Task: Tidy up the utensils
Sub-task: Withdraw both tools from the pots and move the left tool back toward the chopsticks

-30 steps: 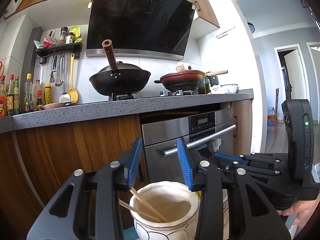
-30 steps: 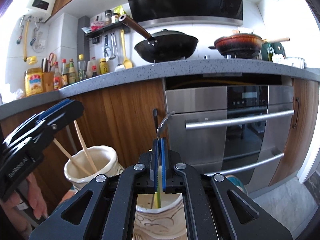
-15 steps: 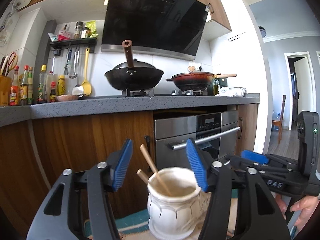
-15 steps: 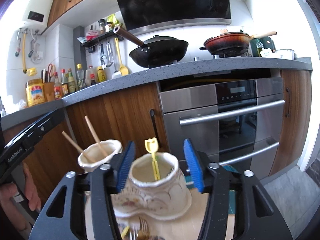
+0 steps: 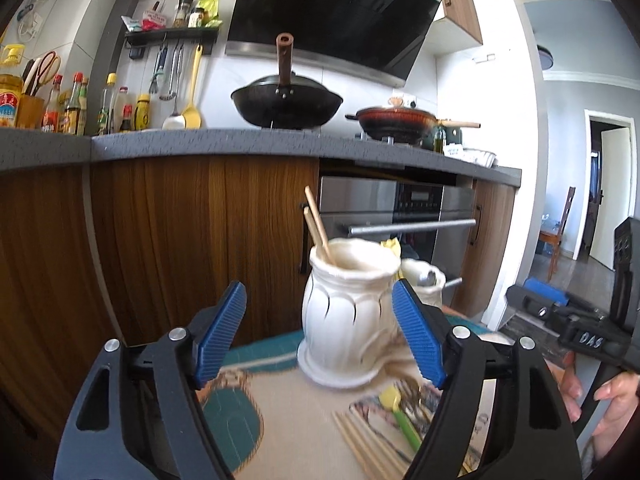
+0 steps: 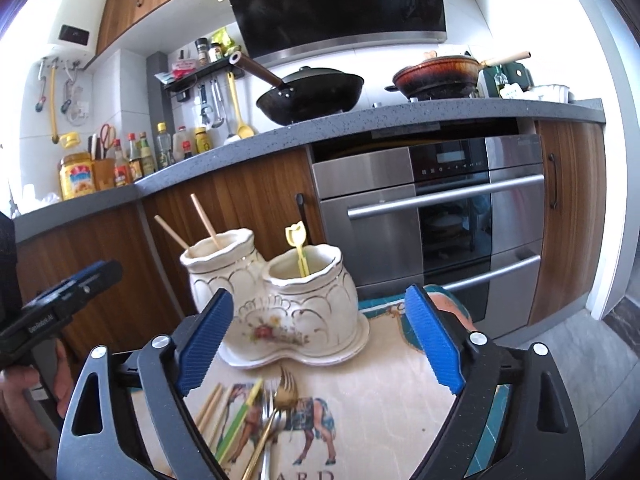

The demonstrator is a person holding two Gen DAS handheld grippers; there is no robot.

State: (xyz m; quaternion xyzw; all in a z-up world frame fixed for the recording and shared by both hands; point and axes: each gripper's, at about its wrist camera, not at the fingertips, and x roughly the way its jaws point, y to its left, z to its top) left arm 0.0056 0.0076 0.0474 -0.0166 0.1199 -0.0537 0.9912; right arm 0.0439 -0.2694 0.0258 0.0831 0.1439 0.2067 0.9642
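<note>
I read left gripper (image 5: 320,340) jaws opening, nothing gripped; chopstick pot (image 5: 348,312) centre frame. Right gripper (image 6: 316,340) jaws opening, empty; fork pot (image 6: 308,304) centre, loose utensils (image 6: 256,412) lower left.

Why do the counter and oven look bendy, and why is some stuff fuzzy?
Both wrist views use fisheye lenses, so the counter and oven curve. In the left wrist view the utensils near the lens are blurred; in the right wrist view the wall on the right glares white.
</note>
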